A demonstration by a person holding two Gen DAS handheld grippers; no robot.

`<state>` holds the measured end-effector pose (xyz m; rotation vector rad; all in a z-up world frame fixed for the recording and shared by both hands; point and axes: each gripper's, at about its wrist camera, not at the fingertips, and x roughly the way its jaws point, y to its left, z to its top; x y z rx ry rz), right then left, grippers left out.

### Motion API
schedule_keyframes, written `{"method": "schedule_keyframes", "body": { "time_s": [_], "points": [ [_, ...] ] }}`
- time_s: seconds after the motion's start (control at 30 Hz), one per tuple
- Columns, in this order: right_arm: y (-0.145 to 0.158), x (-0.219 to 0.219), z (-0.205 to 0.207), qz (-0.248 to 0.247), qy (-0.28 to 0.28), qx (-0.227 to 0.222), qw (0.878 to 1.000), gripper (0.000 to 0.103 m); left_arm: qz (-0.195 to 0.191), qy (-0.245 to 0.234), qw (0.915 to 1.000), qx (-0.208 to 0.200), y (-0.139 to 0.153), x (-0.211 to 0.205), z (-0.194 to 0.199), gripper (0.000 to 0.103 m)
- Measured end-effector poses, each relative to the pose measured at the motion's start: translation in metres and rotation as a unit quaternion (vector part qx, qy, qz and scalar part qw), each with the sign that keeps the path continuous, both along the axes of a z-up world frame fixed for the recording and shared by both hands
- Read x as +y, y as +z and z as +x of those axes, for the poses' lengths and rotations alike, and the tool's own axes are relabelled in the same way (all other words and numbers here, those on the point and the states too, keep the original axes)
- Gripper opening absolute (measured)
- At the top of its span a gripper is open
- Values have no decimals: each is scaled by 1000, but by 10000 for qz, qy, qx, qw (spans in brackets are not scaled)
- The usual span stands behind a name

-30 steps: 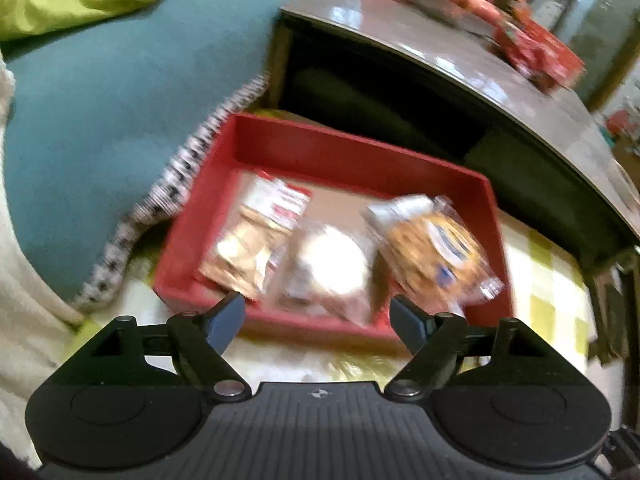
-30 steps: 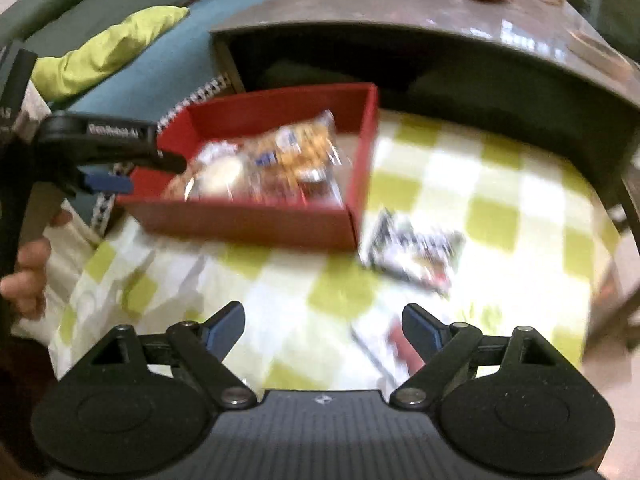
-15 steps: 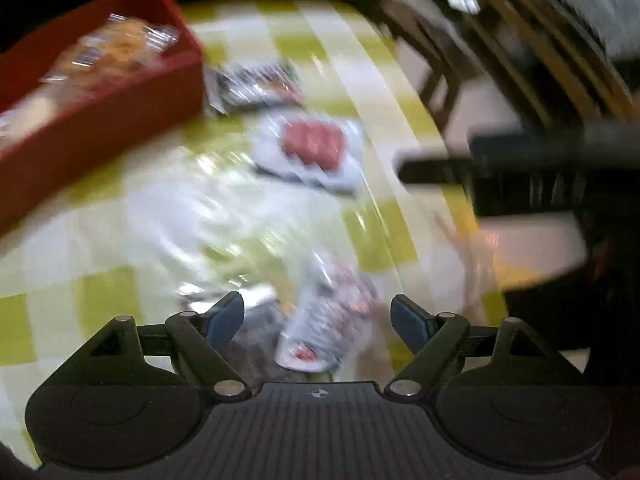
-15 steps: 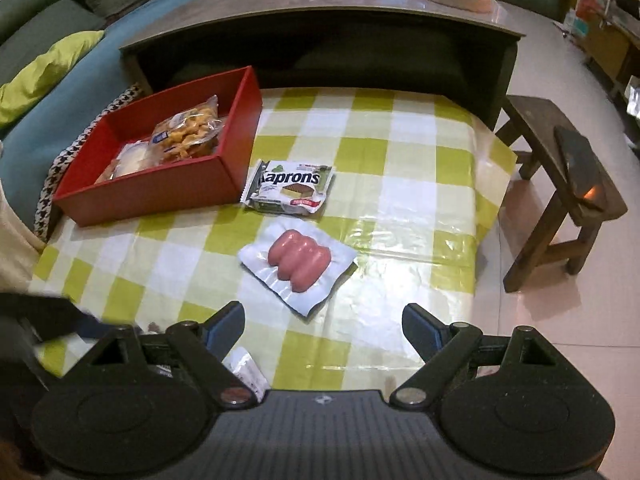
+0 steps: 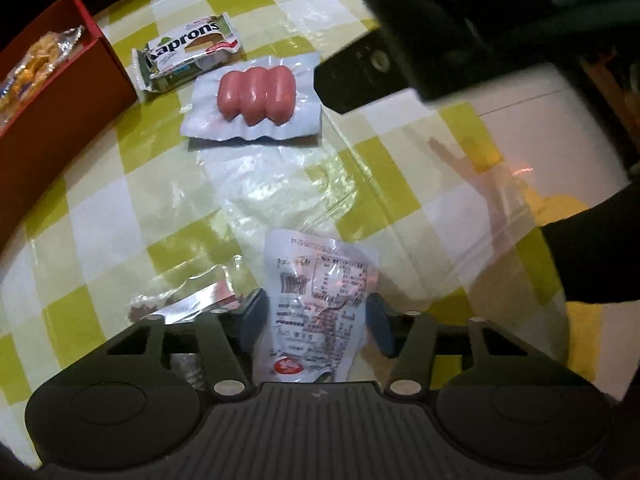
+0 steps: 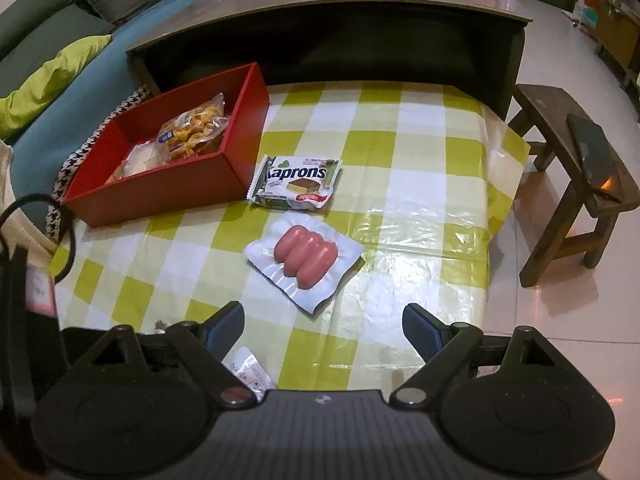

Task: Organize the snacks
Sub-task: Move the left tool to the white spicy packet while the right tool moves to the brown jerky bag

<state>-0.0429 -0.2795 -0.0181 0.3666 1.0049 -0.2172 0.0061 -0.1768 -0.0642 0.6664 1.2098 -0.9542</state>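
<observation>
A red box [image 6: 192, 184] holding a few snack bags [image 6: 194, 130] stands at the left of the checked table. Next to it lie a Kaprons wafer pack [image 6: 298, 182] and a sealed pack of three sausages [image 6: 305, 260]. In the left wrist view the box [image 5: 60, 92], wafer pack [image 5: 188, 50] and sausages [image 5: 256, 94] lie ahead. My left gripper [image 5: 316, 316] is open, its fingers on either side of a white snack pouch [image 5: 316, 300] lying on the table. A clear wrapped snack [image 5: 188, 300] lies just left of it. My right gripper [image 6: 322, 326] is open and empty above the table's near edge.
A dark low table [image 6: 340, 28] stands behind the checked tablecloth [image 6: 400, 152]. A wooden stool [image 6: 572, 184] with a phone on it is at the right. A teal sofa with a green cushion [image 6: 56, 76] is at the left. The right gripper's body [image 5: 440, 20] looms at the left wrist view's upper right.
My left gripper swung away from the red box and came down around the white pouch, its fingers closer together. My right gripper pulled back and rose, now seeing the whole table.
</observation>
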Motion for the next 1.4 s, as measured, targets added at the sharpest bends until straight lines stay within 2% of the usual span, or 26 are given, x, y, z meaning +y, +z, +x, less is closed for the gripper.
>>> {"method": "schedule_keyframes", "body": {
  "time_s": [0.1, 0.23, 0.4, 0.47, 0.53, 0.6, 0.67, 0.73, 0.77, 0.83, 0.9, 1.0, 1.1, 1.17, 1.2, 1.23, 1.3, 1.33, 1.4],
  "points": [
    [-3, 4, 3, -13, 74, 88, 9999, 93, -51, 255, 9996, 106, 3, 5, 6, 47],
    [-8, 11, 0, -169, 134, 306, 9993, 94, -101, 562, 9981, 217, 8, 20, 14, 40],
    [-17, 18, -11, -482, 131, 576, 9971, 94, -67, 681, 9974, 219, 9, 31, 11, 40],
    [-18, 18, -16, -457, 77, 598, 9971, 94, -108, 798, 9962, 342, 8, 32, 11, 43],
    [-17, 16, -19, -433, -6, 572, 9974, 94, -106, 796, 9957, 452, 2, 25, 11, 59],
    [-16, 15, -21, -414, -73, 561, 9975, 94, -69, 661, 9972, 329, 5, 27, -2, 64],
    [-18, 15, -21, -372, -50, 564, 9977, 94, 52, 557, 9983, 149, 0, 22, -13, 60],
    [-19, 18, -19, -364, 23, 601, 9975, 93, 102, 485, 9988, 16, 1, 21, -20, 50],
    [-19, 20, -18, -346, 70, 584, 9977, 94, 79, 549, 9985, 17, 2, 23, -20, 48],
    [-18, 24, -16, -335, 127, 557, 9978, 94, -26, 790, 9968, 132, 7, 32, -13, 34],
    [-19, 26, -14, -337, 156, 561, 9977, 94, -129, 1032, 9943, 237, 13, 42, -5, 26],
    [-20, 31, -10, -328, 212, 583, 9975, 94, -237, 1270, 9914, 190, 21, 54, 4, 21],
    [-22, 37, -9, -317, 279, 613, 9972, 94, -207, 1386, 9899, 200, 23, 66, 3, 21],
    [-26, 40, -9, -332, 298, 677, 9967, 94, -206, 1457, 9889, 216, 20, 65, 1, 25],
    [-27, 40, -8, -341, 304, 696, 9965, 94, -230, 1534, 9876, 245, 20, 67, 2, 36],
    [-26, 40, -8, -354, 281, 689, 9966, 94, -236, 1581, 9867, 309, 20, 66, 4, 61],
    [-22, 35, -10, -378, 151, 608, 9973, 94, -360, 1728, 9828, 541, 20, 66, 5, 87],
    [-20, 31, -11, -350, 68, 549, 9979, 94, -439, 1741, 9821, 574, 20, 65, 4, 82],
    [-17, 25, -13, -259, -42, 461, 9986, 94, -444, 1700, 9829, 543, 22, 60, -3, 82]
  ]
}}
